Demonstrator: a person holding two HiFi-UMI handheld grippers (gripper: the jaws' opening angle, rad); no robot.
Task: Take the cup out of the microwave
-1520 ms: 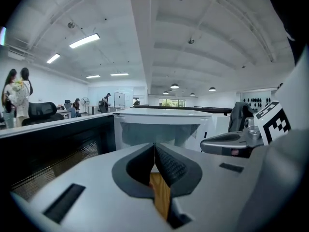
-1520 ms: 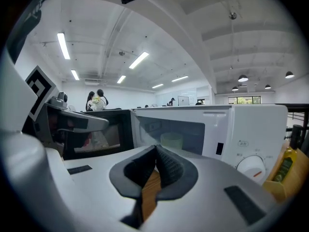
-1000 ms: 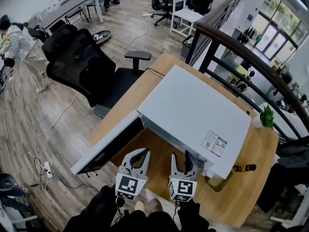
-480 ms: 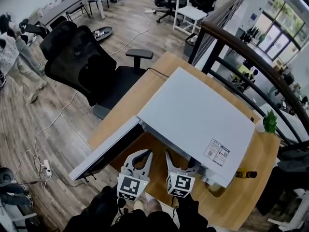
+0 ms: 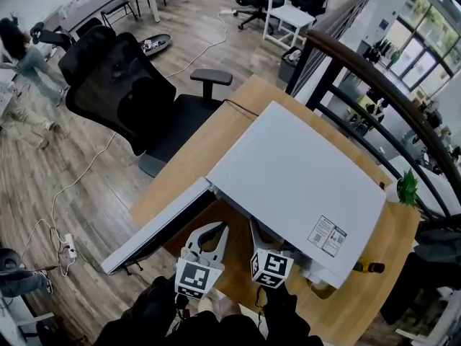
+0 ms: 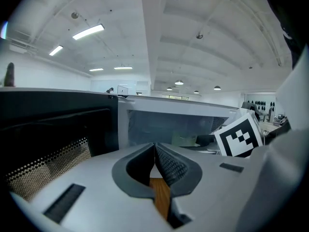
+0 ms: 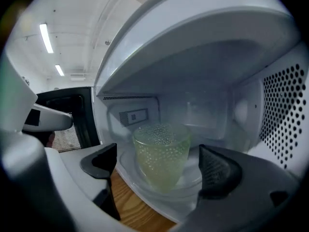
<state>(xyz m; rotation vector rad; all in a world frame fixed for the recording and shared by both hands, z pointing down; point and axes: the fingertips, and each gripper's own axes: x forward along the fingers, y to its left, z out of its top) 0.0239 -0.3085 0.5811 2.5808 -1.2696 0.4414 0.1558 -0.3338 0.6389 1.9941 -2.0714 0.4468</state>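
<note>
One bumpy pale green glass cup (image 7: 161,158) sits in the open white microwave (image 7: 193,57). My right fingers (image 7: 217,170) are opening either side of it without touching, and my left fingers (image 6: 169,168) are together.

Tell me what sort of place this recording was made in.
Most likely an open-plan office: a black swivel chair stands beside the wooden table holding the microwave, and long desks with more chairs and people fill the wood-floored room beyond.

One microwave (image 5: 295,179), one green dimpled cup (image 7: 161,158), one wooden table (image 5: 209,143), one potted plant (image 5: 408,187), one bottle (image 5: 367,267), one black office chair (image 5: 122,92) alongside.
</note>
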